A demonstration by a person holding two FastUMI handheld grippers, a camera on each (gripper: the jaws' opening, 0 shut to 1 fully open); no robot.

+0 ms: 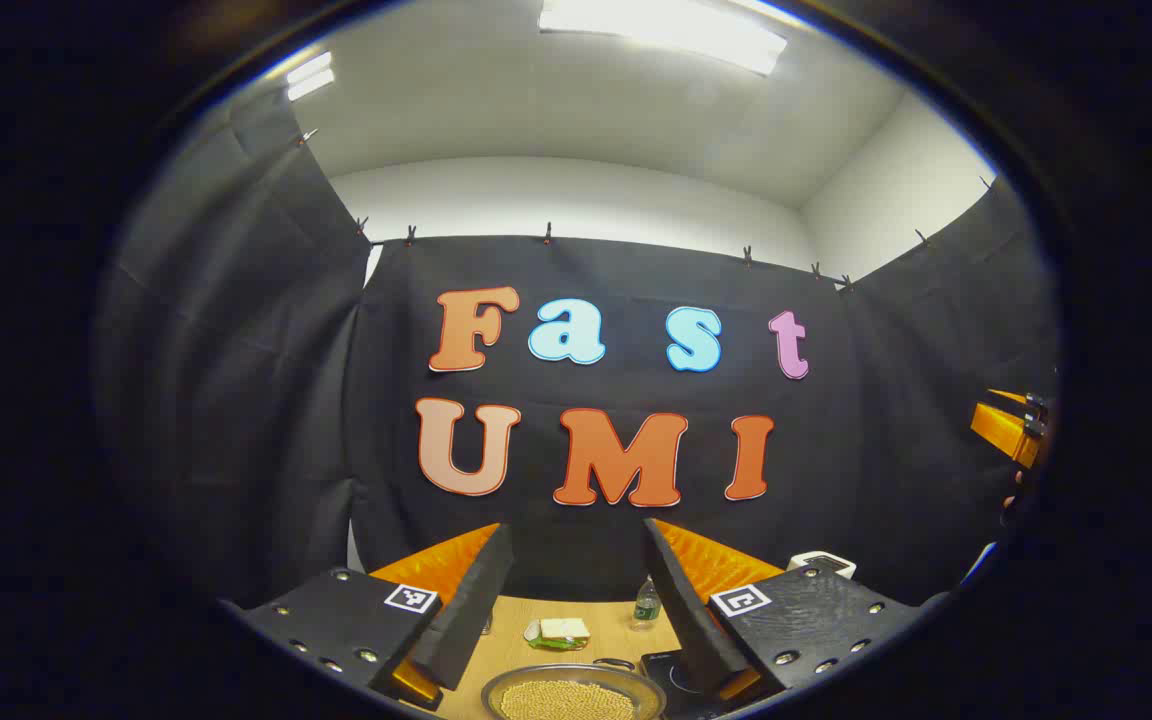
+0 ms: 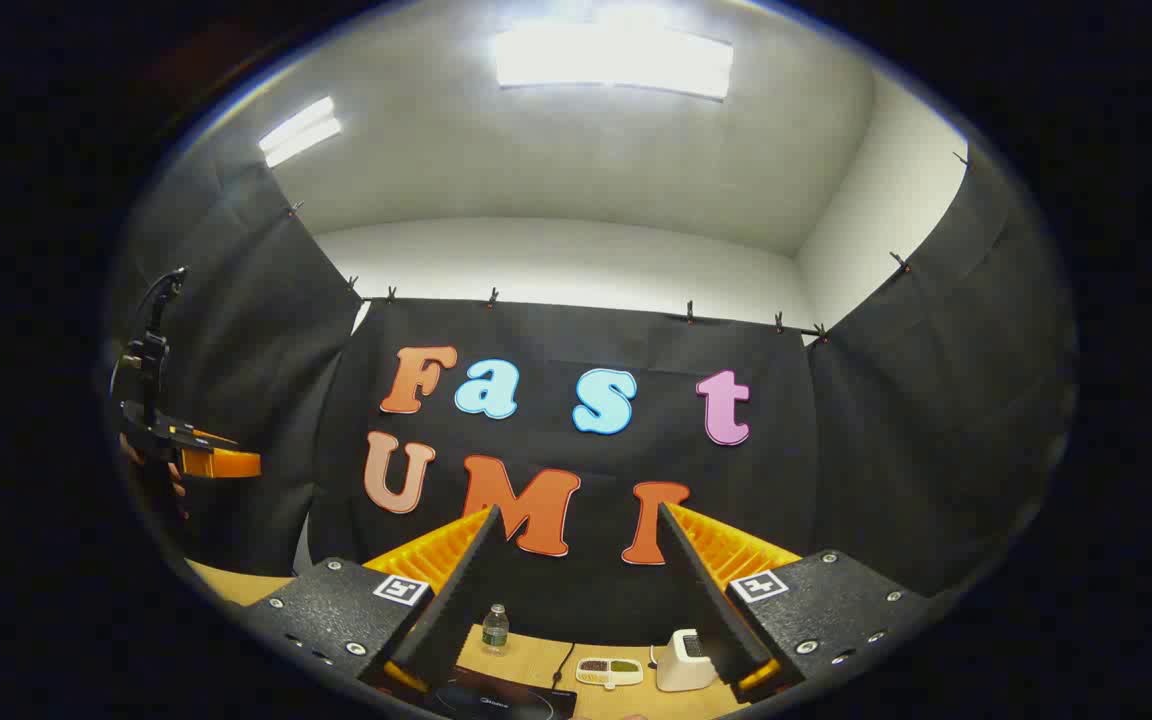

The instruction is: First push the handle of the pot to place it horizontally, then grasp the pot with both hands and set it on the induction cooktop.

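While both grippers hang raised above a wooden bench [image 1: 516, 625], each with its fingers spread apart and grasping nothing, the task has not visibly begun. In the left gripper view, the left gripper [image 1: 576, 590] looks down past its own fingers at the pot [image 1: 573, 692], a round metal vessel full of small pale beans, sitting at the near edge of the bench. A dark loop at the pot's far rim may be its handle [image 1: 613, 663], though it is too small to be sure which way it lies. Just to the pot's right sits the dark induction cooktop [image 1: 674, 675]. Toward the far edge of the bench stand a small water bottle [image 1: 646, 603] and a flat food packet [image 1: 558, 632].

In the right gripper view, the right gripper [image 2: 576, 600] frames the cooktop's glass at the near edge, with a white boxy appliance [image 2: 684, 660] farther right.

The first step is likely nudging the handle sideways until it lies level. To do it well, lower one gripper slowly, press with a single fingertip against the handle alone, and push gently so the full pot neither slides nor spills its beans.
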